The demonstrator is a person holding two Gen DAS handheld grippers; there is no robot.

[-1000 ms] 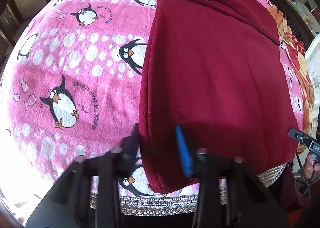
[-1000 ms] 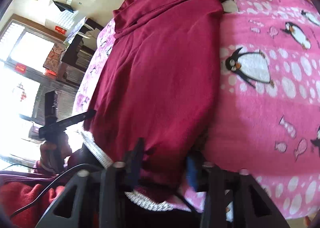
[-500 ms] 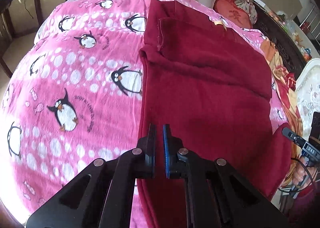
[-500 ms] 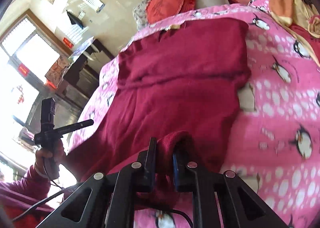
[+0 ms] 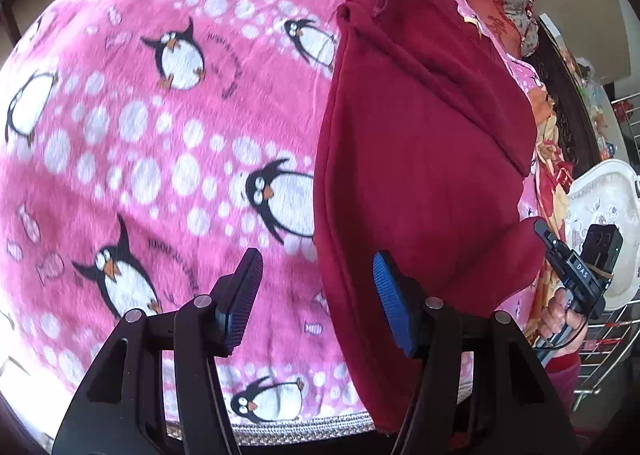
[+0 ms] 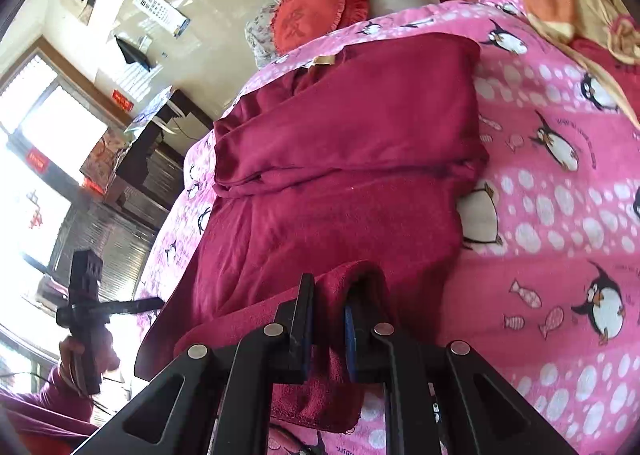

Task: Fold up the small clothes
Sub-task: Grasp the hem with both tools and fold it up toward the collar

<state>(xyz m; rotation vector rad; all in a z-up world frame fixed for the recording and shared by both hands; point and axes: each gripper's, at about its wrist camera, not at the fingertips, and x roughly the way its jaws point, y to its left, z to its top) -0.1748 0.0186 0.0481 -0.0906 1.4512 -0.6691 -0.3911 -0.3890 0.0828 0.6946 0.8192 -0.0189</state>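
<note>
A: Listing the left wrist view first. Item: maroon fleece garment (image 5: 420,159), lying lengthwise on the pink penguin blanket (image 5: 160,135), its near hem hanging over the blanket's trimmed edge. Item: left gripper (image 5: 316,295), jaws opening, nothing between the pads; the garment's long side edge runs just inside the blue pad (image 5: 390,311). It tilts steeply down toward the garment's near end.

B: And the other tool?

A: Seen at the garment's far side from here: right gripper (image 5: 560,255), a hand (image 5: 560,315) on its handle, with a raised flap of maroon fleece at its tip.

B: Right wrist view?

A: Item: right gripper (image 6: 328,327), jaws narrow, pinching a fold of the garment's near corner (image 6: 332,335); the fleece loops up over the fingers. It slopes moderately down. Left gripper (image 6: 132,305) shows off the garment's opposite edge, held by a hand (image 6: 80,359).

B: Handling note?

A: Judgement: only one corner is lifted. The free gripper should re-pinch its own hem corner through both layers before the hem is carried toward the collar end, both corners level, or the fold will skew.
</note>
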